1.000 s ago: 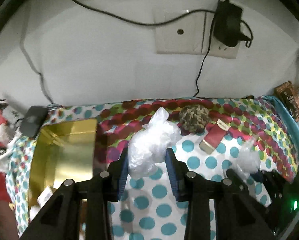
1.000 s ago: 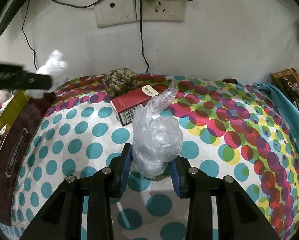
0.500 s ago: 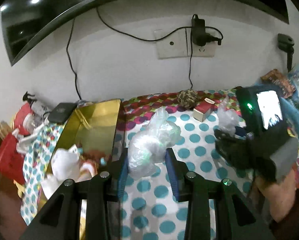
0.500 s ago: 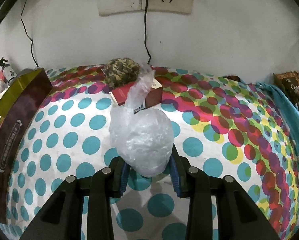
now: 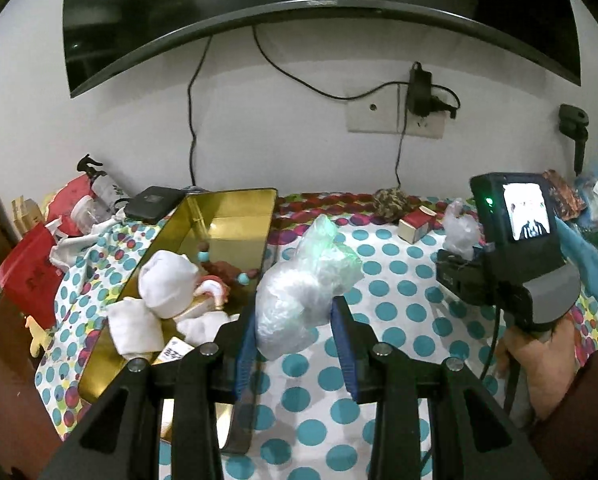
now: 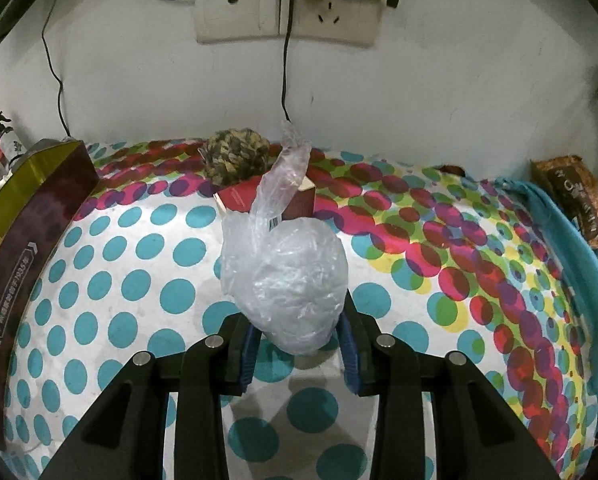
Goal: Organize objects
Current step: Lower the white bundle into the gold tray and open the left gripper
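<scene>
My left gripper (image 5: 295,320) is shut on a white plastic bag bundle (image 5: 303,288) and holds it above the dotted cloth, just right of the gold tin box (image 5: 227,232). The box holds a white stuffed toy (image 5: 167,276) and small items. My right gripper (image 6: 297,336) is shut on a second plastic bag bundle (image 6: 287,276), lifted above the cloth; it also shows in the left wrist view (image 5: 459,232). A red box (image 6: 299,200) and a camouflage ball (image 6: 235,156) lie behind it near the wall.
The gold box's dark side (image 6: 27,248) runs along the left. A brown snack packet (image 6: 575,196) and blue cloth (image 6: 567,240) lie at the right. Red bags and bottles (image 5: 59,216) crowd the far left. Cables hang from the wall sockets (image 6: 283,16).
My left gripper pulled back and up with its bag, bringing the whole gold box and the right gripper into view. My right gripper lifted its bag off the cloth.
</scene>
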`<state>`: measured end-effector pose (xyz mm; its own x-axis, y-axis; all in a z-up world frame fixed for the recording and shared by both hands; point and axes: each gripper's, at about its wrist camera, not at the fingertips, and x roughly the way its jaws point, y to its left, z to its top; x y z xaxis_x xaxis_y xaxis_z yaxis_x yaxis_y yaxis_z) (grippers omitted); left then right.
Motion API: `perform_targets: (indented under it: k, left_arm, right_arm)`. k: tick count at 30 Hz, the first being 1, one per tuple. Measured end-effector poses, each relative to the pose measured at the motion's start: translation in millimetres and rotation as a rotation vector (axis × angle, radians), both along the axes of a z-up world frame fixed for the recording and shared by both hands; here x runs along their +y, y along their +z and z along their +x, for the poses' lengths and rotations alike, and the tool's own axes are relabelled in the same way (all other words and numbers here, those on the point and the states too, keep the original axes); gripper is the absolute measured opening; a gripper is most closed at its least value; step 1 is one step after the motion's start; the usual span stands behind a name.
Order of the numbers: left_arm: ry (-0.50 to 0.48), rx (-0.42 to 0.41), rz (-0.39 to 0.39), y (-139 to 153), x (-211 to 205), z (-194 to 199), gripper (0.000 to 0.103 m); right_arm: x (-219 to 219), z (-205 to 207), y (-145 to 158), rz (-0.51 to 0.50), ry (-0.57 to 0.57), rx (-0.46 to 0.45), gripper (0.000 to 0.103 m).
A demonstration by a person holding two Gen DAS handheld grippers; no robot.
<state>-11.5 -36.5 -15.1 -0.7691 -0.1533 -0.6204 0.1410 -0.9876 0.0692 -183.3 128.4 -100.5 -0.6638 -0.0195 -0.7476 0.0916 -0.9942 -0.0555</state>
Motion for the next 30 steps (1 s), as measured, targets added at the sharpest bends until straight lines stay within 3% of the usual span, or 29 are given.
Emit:
perform_targets:
  k: [8, 17, 30]
  left_arm:
    - [0.047, 0.025, 0.019, 8.0, -29.6, 3.8, 0.036]
    - [0.117, 0.059, 0.049, 25.1, -73.7, 2.5, 0.036]
    - [0.155, -0.023, 0.124, 3.2, -123.8, -12.1, 0.036]
  right_arm:
    - [-7.2, 8.2, 4.0, 0.037, -0.002, 0.047, 0.034]
    - [-4.5, 5.9, 2.4, 0.029, -0.022, 0.034, 0.034]
    - [-2.6, 4.2, -1.3, 0.019, -0.026, 0.013, 0.034]
